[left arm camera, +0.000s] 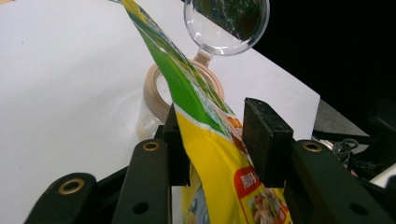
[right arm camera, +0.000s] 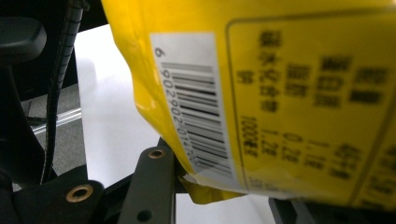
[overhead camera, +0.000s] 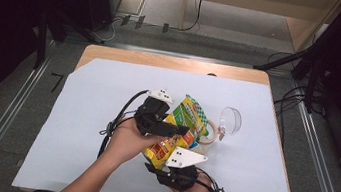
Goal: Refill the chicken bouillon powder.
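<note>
White paper point(overhead camera: 93, 130) covers most of a wooden table point(overhead camera: 173, 63), whose bare edge shows at the far side. Grey floor with metal rails runs along both sides, cables lie on it, and dark stands and pale wooden furniture stand beyond the table.

A clear jar point(overhead camera: 210, 132) with a tan rim stands on the paper to the right of the middle, its clear round lid point(overhead camera: 230, 120) hinged up and open behind it. In the left gripper view the jar point(left arm camera: 156, 100) sits just behind the packet, and what it holds cannot be made out.

The yellow and green snack packet point(overhead camera: 180, 130) is held up off the paper between the two tools, near the person's edge. Its long axis runs from the near end, down by the right gripper point(overhead camera: 168, 169), up and away to the far end, which points toward the jar and lies just beside its mouth. In the right gripper view the barcode side of the packet point(right arm camera: 261, 102) faces the camera.

The left gripper point(overhead camera: 171, 126) reaches in from the left across the packet's middle; its jaws stand a little apart with the packet point(left arm camera: 205, 140) between them, one pad clear of it. The right gripper has the packet's lower end between its jaws, but whether the pads press on it cannot be told.
</note>
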